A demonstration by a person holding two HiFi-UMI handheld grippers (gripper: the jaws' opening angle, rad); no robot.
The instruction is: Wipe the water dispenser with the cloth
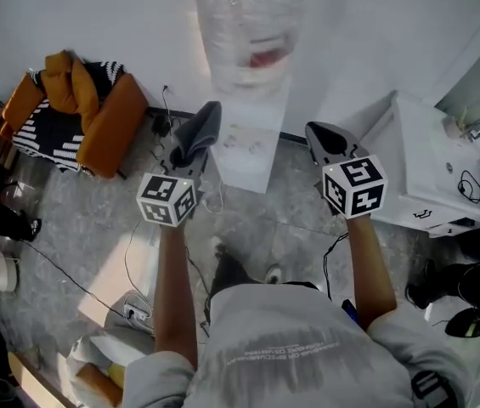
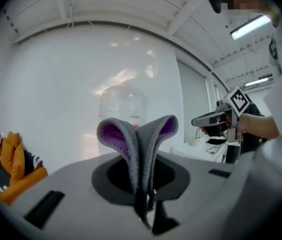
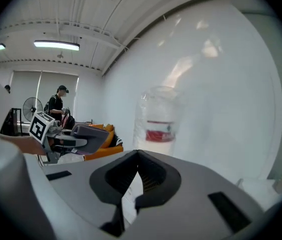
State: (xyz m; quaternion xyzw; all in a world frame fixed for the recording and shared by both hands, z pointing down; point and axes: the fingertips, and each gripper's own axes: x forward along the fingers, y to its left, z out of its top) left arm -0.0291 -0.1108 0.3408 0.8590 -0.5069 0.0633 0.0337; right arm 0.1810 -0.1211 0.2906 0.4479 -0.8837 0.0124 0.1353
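My left tool (image 1: 190,147) pinches the folded cloth (image 2: 138,144); the right tool (image 1: 324,138) is closed, empty. The water dispenser (image 1: 250,147) stands ahead against the wall. I'd press the cloth flat on it and stroke steadily downward.

Light: bright; your ceiling tubes (image 3: 57,45) glare.
Blur: your bottle (image 1: 252,32) smears.
Edges: your gripper views bend, corners black.

— What is worn?
— A light grey T-shirt (image 1: 282,347) is seen, printed with pale lettering (image 1: 279,352) across the front and cut with short sleeves (image 1: 150,379).
— And the tongs?
— The left tongs (image 1: 190,151) and right tongs (image 1: 323,136) are moulded in grey, with darker hollows round the jaws. The left cube (image 1: 168,199) and right cube (image 1: 353,185) are white and marked with black squares.
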